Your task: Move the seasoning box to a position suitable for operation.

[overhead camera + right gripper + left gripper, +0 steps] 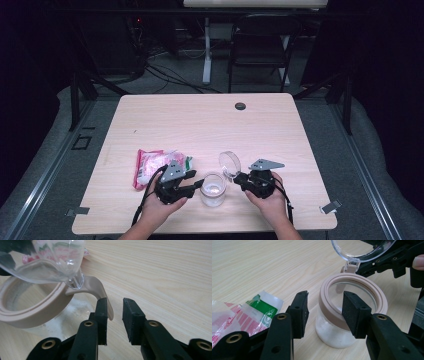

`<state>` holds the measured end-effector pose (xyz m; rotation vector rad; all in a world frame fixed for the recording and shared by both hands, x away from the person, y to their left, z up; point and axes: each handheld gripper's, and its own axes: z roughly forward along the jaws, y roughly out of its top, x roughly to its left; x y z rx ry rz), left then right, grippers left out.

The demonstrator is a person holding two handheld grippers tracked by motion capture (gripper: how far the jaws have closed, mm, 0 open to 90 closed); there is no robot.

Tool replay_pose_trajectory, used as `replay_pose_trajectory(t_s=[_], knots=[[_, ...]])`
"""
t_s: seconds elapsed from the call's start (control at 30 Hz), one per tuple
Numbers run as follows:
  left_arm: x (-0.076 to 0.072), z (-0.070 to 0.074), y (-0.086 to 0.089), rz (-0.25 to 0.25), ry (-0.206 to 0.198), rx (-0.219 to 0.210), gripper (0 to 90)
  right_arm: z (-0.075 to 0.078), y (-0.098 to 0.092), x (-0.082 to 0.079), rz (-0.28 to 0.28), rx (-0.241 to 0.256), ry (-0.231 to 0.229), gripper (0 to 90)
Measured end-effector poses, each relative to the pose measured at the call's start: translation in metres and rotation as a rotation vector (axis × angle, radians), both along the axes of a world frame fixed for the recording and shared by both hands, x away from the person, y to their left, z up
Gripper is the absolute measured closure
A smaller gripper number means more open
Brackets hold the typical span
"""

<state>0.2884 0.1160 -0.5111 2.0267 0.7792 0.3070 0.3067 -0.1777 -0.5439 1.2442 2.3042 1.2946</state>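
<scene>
the table [200, 120] bears a jar [213, 190] near its front edge, white powder in its bottom, clear lid [230, 163] swung up behind it. my left claw [325, 311] straddles the jar's rim, jaws apart. my right claw [115, 315] gapes beside its hinge tab [100, 290].

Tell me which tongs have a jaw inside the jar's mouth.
The left tongs: they straddle the jar rim, one jaw inside. The right tongs sit beside the lid's hinge tab.

High view overhead from near edge, facing forward-down over whole table [210, 120], left gripper view close, low, facing right at jar [352, 312], right gripper view closer, facing left, both share jar rim
</scene>
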Motion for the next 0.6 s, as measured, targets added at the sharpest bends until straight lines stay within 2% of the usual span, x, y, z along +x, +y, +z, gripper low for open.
replay_pose_trajectory(t_s=[0.13,0.4,0.6], knots=[[0.001,0.002,0.006,0.019,0.000,-0.006,56.2,0.001,0.000,0.001,-0.002,0.021,0.008,75.0],[0.007,0.006,0.024,0.076,-0.006,-0.029,55.3,0.004,-0.002,-0.002,0.018,0.016,0.007,74.8],[0.014,0.006,0.037,0.122,-0.011,-0.026,53.7,0.003,-0.003,-0.001,0.027,0.027,0.020,74.8]])
